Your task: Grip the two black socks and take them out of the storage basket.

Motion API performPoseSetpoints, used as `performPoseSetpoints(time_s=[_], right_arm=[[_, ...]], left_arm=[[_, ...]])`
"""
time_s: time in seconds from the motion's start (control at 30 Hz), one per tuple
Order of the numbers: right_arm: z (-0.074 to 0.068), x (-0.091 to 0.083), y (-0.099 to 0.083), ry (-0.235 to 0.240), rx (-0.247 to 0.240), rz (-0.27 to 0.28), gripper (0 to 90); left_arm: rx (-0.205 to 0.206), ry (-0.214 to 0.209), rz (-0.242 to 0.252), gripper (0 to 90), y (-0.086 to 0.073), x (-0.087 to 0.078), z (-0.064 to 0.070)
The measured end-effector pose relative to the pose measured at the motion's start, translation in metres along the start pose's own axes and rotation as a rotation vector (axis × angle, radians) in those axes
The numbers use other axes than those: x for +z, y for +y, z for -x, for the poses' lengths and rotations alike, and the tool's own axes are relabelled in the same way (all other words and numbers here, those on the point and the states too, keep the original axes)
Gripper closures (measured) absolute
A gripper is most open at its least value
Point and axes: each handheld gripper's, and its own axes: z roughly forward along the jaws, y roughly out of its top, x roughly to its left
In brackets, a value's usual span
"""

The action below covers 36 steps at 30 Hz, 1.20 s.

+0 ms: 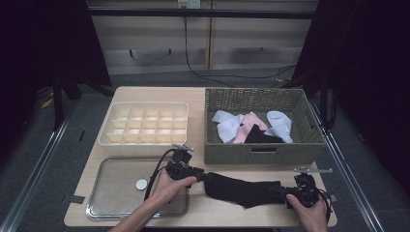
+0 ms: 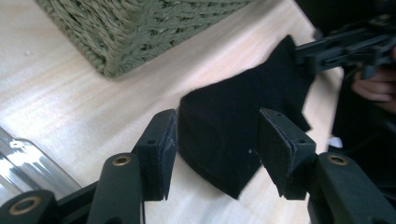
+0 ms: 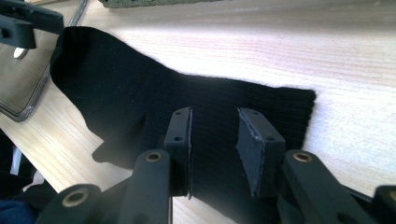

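A black sock (image 1: 241, 189) lies flat on the wooden table's front, stretched between my two grippers. My left gripper (image 1: 205, 177) is at its left end. In the left gripper view the sock's rounded end (image 2: 219, 135) rests on the table between the jaws, and the left gripper (image 2: 217, 156) is open around it. My right gripper (image 1: 279, 191) is at the sock's right end. In the right gripper view the ribbed sock (image 3: 154, 100) spreads under the jaws, and the right gripper (image 3: 214, 147) is open with a narrow gap over the cloth.
A woven basket (image 1: 227, 153) behind the sock holds white, pink and black socks. A cream divided organizer (image 1: 145, 124) stands at the back left. A clear tray (image 1: 111, 203) with a small white disc (image 1: 141, 184) lies at the front left, under my left hand.
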Motion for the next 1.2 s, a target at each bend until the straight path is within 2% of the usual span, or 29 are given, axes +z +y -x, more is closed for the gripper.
performPoseSetpoints(time_s=[0.03, 0.07, 0.1, 0.13, 0.17, 0.2, 0.33, 0.37, 0.4, 0.53, 0.63, 0.67, 0.73, 0.8, 0.83, 0.87, 0.97, 1.0, 1.03, 1.07, 1.1, 1.13, 1.2], right_arm=[[0.0, 0.0, 0.0, 0.0, 0.0, 0.0, 65.6], [0.0, 0.0, 0.0, 0.002, -0.002, 0.001, 65.5], [0.0, 0.0, 0.0, 0.002, -0.002, 0.001, 65.5], [0.0, 0.001, -0.001, -0.001, 0.003, -0.006, 65.3], [0.0, 0.001, -0.001, -0.001, 0.003, -0.006, 65.3], [0.001, 0.0, -0.001, -0.006, -0.001, -0.006, 65.3], [0.007, -0.003, -0.003, -0.01, 0.017, 0.004, 67.1], [0.007, -0.003, -0.003, -0.01, 0.017, 0.004, 67.1], [0.007, -0.004, -0.003, -0.016, 0.021, 0.004, 67.3], [0.006, -0.004, -0.003, -0.024, 0.016, 0.004, 67.3], [0.007, -0.004, -0.003, -0.019, 0.02, 0.003, 67.4], [0.007, -0.004, -0.003, -0.017, 0.021, 0.001, 66.9], [0.006, -0.005, -0.004, -0.017, 0.018, -0.003, 65.7], [0.006, -0.004, -0.004, -0.013, 0.016, -0.001, 64.7], [0.005, -0.004, -0.004, -0.013, 0.016, 0.001, 63.8], [0.005, -0.005, -0.003, -0.009, 0.015, 0.004, 62.8], [0.004, -0.005, -0.003, 0.001, 0.007, 0.011, 61.8], [0.004, -0.006, -0.002, 0.002, 0.01, 0.018, 61.7], [0.003, -0.006, -0.001, 0.005, 0.006, 0.025, 61.4], [0.003, -0.006, -0.001, 0.005, 0.006, 0.025, 61.4], [0.002, -0.006, 0.0, 0.006, 0.004, 0.028, 61.4], [0.001, -0.006, 0.001, 0.008, 0.003, 0.031, 61.3], [0.0, -0.007, 0.002, 0.019, 0.003, 0.036, 60.8]], left_arm=[[0.0, 0.0, 0.0, 49.2, 0.0, 0.0, 0.0], [0.007, 0.036, -0.013, 54.6, -0.002, 0.005, -0.002], [0.007, 0.036, -0.013, 62.9, -0.002, 0.005, -0.002], [0.036, 0.067, -0.042, 67.8, -0.003, 0.007, -0.002], [0.036, 0.067, -0.042, 71.5, -0.003, 0.007, -0.002], [0.041, 0.08, -0.064, 75.4, -0.004, 0.005, -0.005], [0.031, 0.073, -0.054, 80.6, -0.008, 0.0, -0.001], [0.056, 0.077, -0.071, 80.6, -0.009, -0.002, -0.002], [0.057, 0.076, -0.085, 85.3, -0.01, -0.001, -0.002], [0.054, 0.062, -0.114, 86.7, -0.016, 0.001, -0.004], [0.054, 0.049, -0.116, 86.8, -0.02, 0.001, 0.0], [0.067, 0.039, -0.142, 86.8, -0.022, 0.0, 0.001], [0.073, 0.026, -0.154, 86.8, -0.025, 0.0, 0.004], [0.08, 0.039, -0.156, 86.4, -0.025, 0.0, 0.004], [0.079, 0.029, -0.163, 84.8, -0.026, 0.001, 0.003], [0.073, -0.002, -0.136, 82.2, -0.026, 0.001, 0.004], [0.083, -0.006, -0.143, 77.1, -0.025, 0.0, 0.004], [0.081, -0.003, -0.129, 75.4, -0.026, -0.001, 0.005], [0.08, -0.012, -0.115, 68.2, -0.024, -0.004, 0.004], [0.08, -0.012, -0.115, 64.0, -0.024, -0.004, 0.004], [0.079, 0.013, -0.086, 59.5, -0.023, -0.007, 0.004], [0.069, 0.012, -0.071, 54.9, -0.023, -0.01, 0.004], [0.068, 0.007, -0.054, 52.5, -0.021, -0.016, 0.005]])
